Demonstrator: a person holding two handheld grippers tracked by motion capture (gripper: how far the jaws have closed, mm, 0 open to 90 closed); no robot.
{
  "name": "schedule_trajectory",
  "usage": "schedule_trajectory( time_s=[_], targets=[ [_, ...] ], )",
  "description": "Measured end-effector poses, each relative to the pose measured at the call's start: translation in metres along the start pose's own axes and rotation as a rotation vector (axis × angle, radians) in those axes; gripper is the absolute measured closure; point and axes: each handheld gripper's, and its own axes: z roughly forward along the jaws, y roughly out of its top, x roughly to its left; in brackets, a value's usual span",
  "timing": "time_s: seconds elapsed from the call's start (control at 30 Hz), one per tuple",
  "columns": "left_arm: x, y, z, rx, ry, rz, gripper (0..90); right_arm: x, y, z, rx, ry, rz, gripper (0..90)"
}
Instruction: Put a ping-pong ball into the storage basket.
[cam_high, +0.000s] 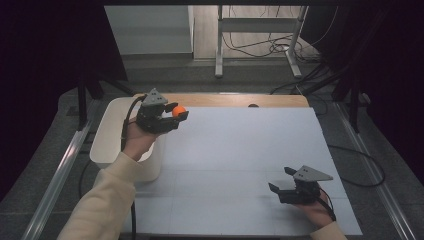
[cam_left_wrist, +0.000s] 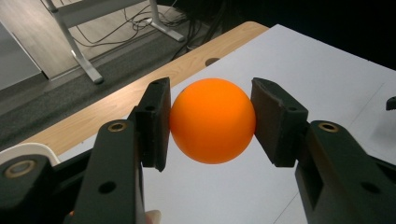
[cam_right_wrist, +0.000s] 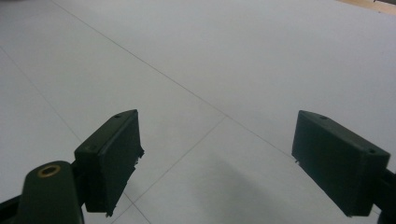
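No writing can be read on anything here. The left gripper (cam_high: 176, 116) pinches the orange ball (cam_left_wrist: 212, 120) between its fingers (cam_left_wrist: 156, 122), held above the far left of the white bench (cam_high: 235, 165), beside a white bin (cam_high: 107, 135) partly hidden by the person's arm. The right gripper (cam_high: 283, 180) rests near right, fingers spread with nothing between them.

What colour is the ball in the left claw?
Orange; the ball shows best in the left gripper view.
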Motion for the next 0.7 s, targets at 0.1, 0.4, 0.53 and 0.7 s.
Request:
schedule_trajectory(
  time_s=[0.1,0.4,0.53,0.7],
  targets=[
    [0.0014,-0.0004,-0.0009,-0.002,0.006,-0.002,50.2,0.0000,0.0001,-0.0003,0.002,-0.001,-0.002,16.1],
    [0.0032,-0.0029,-0.0005,0.007,0.010,-0.003,50.2,0.0000,0.0002,-0.0002,0.001,-0.003,-0.001,16.1],
    [0.0052,-0.0020,-0.0001,0.022,0.037,0.012,50.2,-0.0005,0.0005,-0.0012,-0.013,-0.002,0.007,16.2],
    [0.0069,-0.0024,-0.0024,0.016,0.043,0.007,50.2,-0.0009,0.0004,-0.0014,-0.015,-0.003,0.008,16.2]
  ],
)
